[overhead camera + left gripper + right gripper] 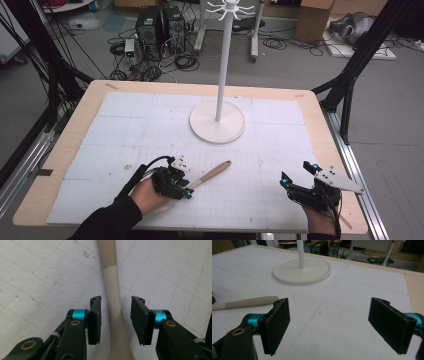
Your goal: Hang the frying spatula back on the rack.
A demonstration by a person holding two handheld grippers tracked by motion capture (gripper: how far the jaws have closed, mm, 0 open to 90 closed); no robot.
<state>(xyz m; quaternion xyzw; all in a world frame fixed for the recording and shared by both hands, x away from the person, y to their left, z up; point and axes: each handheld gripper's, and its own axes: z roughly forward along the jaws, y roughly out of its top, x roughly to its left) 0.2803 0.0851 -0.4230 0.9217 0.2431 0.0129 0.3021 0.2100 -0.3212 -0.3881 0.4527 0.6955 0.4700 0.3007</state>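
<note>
Wooden, long-handled pale utensil point(210, 174) lies on the white gridded mat point(125, 130), its shaft between the left gripper's point(116, 317) parted jaws; closing squarely would seat it. Right gripper point(339, 325) hovers wide apart.

White stand point(218, 121); pale wooden utensil point(212, 174); white gridded mat point(150, 135); black jaws with teal accents.
</note>
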